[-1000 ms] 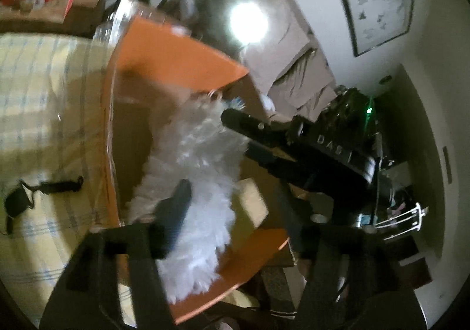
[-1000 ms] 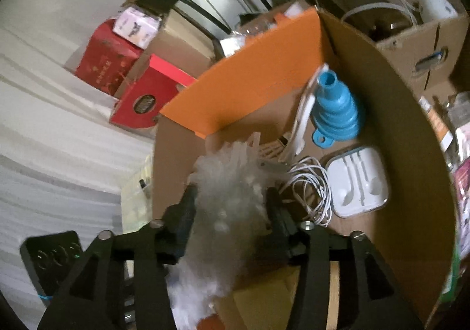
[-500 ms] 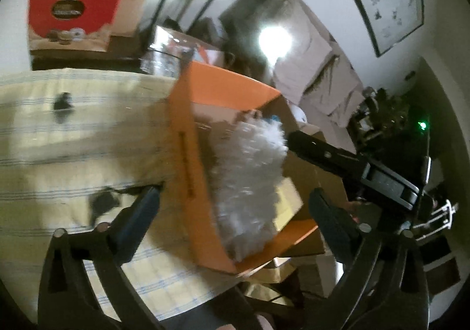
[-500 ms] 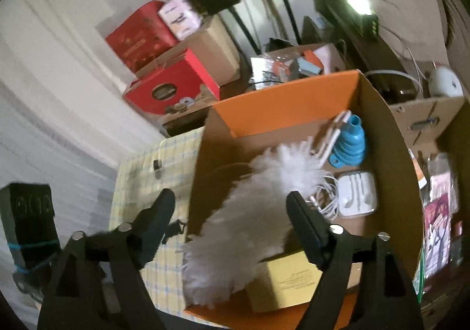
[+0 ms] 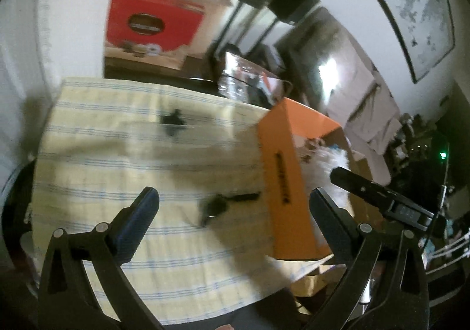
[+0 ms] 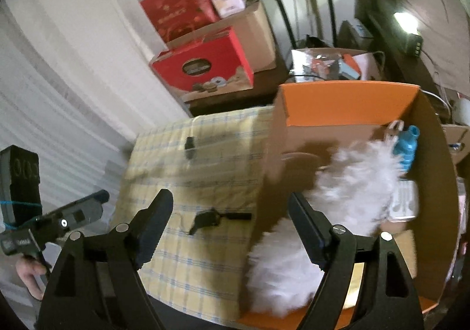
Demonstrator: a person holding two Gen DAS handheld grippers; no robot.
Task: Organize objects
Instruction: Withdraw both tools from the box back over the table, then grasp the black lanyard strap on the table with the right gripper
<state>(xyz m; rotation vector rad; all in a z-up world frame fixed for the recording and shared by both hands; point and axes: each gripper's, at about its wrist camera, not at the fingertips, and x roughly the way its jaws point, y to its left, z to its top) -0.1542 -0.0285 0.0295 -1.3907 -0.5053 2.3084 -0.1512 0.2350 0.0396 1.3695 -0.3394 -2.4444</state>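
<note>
- Your left gripper [image 5: 233, 209] gapes wide and empty above the checked tablecloth [image 5: 117, 153]
- Your right gripper [image 6: 229, 218] is spread, empty
- The white feather duster [image 6: 337, 200] lies inside the orange box [image 6: 346, 101]

No lettering comes out readable. Beyond the jaws, the red box [image 6: 205, 67] carries a dark oval label [image 6: 197, 67], blurred, and black print [image 5: 282, 177] runs along the orange box's [image 5: 289, 198] side, smeared.
</note>
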